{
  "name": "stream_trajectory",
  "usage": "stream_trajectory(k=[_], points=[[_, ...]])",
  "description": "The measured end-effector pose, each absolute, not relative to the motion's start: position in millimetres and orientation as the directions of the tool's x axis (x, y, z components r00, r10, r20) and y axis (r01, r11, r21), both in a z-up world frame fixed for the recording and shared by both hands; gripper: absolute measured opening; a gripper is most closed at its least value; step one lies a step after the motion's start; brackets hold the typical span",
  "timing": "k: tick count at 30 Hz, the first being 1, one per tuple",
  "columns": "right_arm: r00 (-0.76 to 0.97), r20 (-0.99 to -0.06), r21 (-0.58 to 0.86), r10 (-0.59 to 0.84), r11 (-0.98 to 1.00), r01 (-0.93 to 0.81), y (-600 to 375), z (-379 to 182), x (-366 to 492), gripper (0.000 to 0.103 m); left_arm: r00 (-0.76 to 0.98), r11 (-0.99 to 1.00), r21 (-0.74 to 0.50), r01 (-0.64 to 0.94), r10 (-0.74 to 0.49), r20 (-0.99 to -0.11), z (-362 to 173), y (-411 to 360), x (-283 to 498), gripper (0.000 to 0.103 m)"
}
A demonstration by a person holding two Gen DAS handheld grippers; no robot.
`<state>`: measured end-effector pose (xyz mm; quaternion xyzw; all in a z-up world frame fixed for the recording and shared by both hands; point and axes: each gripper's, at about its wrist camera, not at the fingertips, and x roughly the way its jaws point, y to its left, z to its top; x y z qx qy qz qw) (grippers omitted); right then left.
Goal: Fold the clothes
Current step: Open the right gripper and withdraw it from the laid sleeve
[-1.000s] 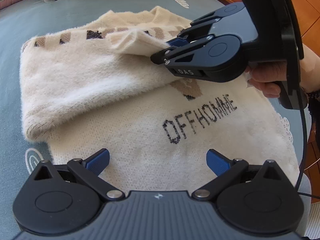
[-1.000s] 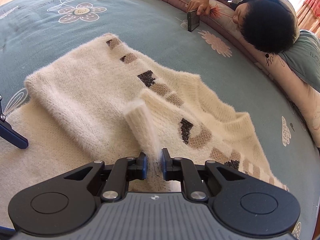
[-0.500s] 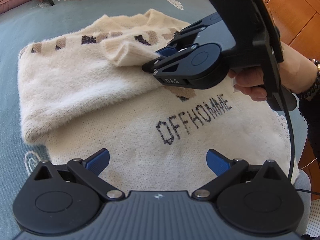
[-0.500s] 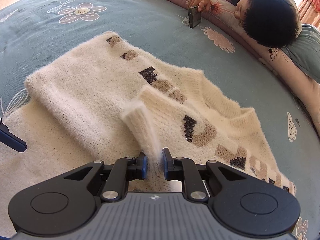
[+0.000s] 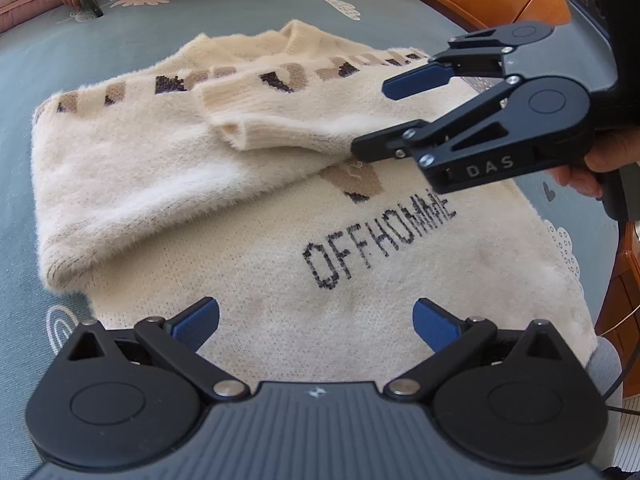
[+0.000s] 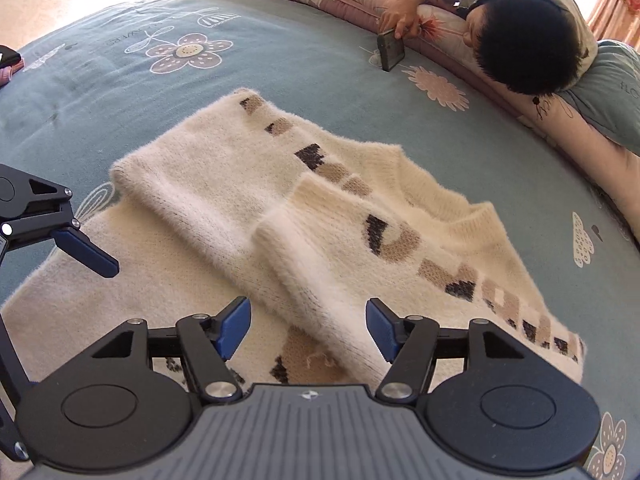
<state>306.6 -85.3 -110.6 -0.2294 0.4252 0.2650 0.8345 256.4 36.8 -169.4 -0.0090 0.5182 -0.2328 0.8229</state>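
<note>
- My right gripper (image 6: 308, 322) has its jaws opening, and the sweater's folded sleeve (image 6: 320, 264) lies between the blue pads, which no longer press on it. If I draw back low, a pad could snag the fuzzy knit and drag the sleeve off its fold.
- The sleeve's cuff (image 5: 236, 120) rests across the chest of the cream sweater (image 5: 256, 264), above the "OFFHOMME" lettering (image 5: 380, 240). It looks loosely laid, so I judge it could slide or spring open when the next fold lifts the body.
- My left gripper (image 5: 316, 320) hangs with its fingers wide apart and empty, over the sweater's lower body below the lettering, touching nothing that I can see.
- The other sleeve is already folded in left of the lettering; a careless hem grab could spill both.
- The sweater lies flat on the blue floral bedspread (image 6: 120, 80).
</note>
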Motion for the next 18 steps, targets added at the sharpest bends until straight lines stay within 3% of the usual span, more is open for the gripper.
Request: stream_trajectory(k=[5, 8, 13, 18], points=[[0.549, -0.817, -0.125, 0.179, 0.873, -0.472, -146, -95, 320, 0.068, 0.361, 0.891, -0.262, 0.370, -0.398, -0.843, -169, 40, 256, 0.102], [0.572, -0.786, -0.001, 0.235, 0.925, -0.380, -175, -89, 334, 0.067, 0.369, 0.897, -0.267, 0.353, -0.396, -0.841, -169, 45, 258, 0.102], [0.564, -0.745, 0.165, 0.355, 0.919, -0.359, -159, -100, 360, 0.057, 0.368, 0.907, -0.257, 0.333, -0.375, -0.851, -173, 49, 261, 0.102], [0.470, -0.759, 0.249, 0.450, 0.868, -0.429, -104, -137, 368, 0.055, 0.356, 0.910, -0.256, 0.327, -0.369, -0.858, -178, 49, 263, 0.102]])
